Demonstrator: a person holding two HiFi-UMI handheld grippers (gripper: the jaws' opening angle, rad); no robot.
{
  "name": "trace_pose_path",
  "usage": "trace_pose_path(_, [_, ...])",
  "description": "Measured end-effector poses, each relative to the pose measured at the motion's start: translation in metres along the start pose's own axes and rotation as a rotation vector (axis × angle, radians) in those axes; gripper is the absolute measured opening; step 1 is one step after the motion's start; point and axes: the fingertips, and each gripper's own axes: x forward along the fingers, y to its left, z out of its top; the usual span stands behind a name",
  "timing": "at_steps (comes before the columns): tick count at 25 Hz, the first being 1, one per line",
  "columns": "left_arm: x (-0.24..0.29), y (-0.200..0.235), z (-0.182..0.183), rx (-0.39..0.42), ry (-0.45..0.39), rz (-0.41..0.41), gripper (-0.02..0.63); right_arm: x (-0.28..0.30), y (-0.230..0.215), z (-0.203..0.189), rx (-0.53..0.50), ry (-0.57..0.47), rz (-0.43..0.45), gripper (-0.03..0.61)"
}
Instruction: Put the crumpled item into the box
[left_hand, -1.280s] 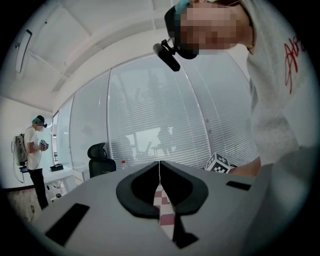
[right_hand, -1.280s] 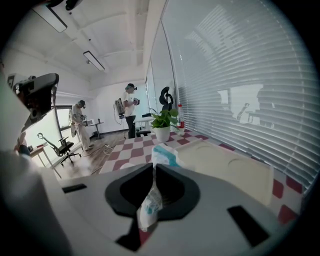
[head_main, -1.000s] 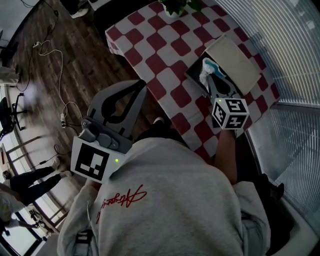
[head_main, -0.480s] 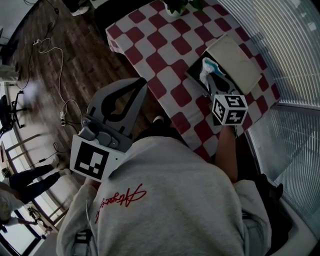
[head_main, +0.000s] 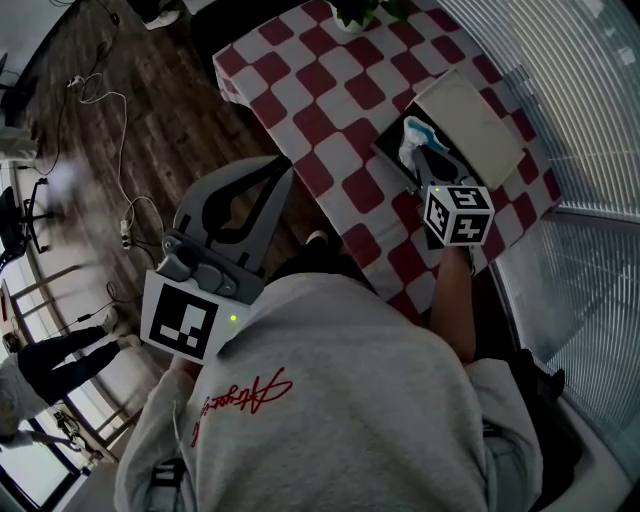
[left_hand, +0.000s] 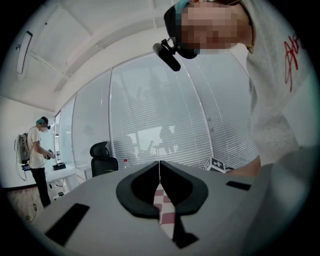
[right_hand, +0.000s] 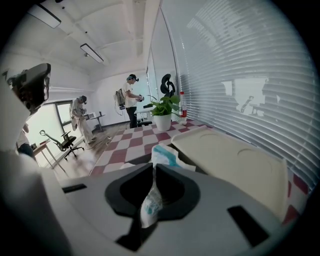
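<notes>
Right gripper (head_main: 418, 160) has edged up-frame, clamping crumpled item (head_main: 412, 138) at box (head_main: 386, 150), upper right; left gripper (left_hand: 159, 168) jaws closed, empty.

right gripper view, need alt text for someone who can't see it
The right gripper is shut on a crumpled white-and-blue item, held at a dark box whose pale lid lies open. Beyond are a red-and-white checked table and a potted plant.

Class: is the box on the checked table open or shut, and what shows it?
Open. The box shows its dark inside; the cream lid lies beside it.
</notes>
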Motion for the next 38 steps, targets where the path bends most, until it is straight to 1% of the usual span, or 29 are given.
trace_pose_path(8, [0.0, -0.001, -0.004, -0.008, 0.006, 0.01, 0.018, 0.007, -0.002, -0.005, -0.004, 0.02, 0.006, 0.029])
trace_pose_path(13, [-0.001, 0.0, -0.004, -0.009, 0.005, 0.016, 0.018, 0.011, -0.002, -0.009, 0.013, 0.031, 0.014, 0.029])
trace_pose_path(38, [-0.005, 0.004, -0.006, -0.01, 0.008, 0.037, 0.018, 0.028, -0.003, -0.017, -0.011, 0.111, 0.034, 0.029])
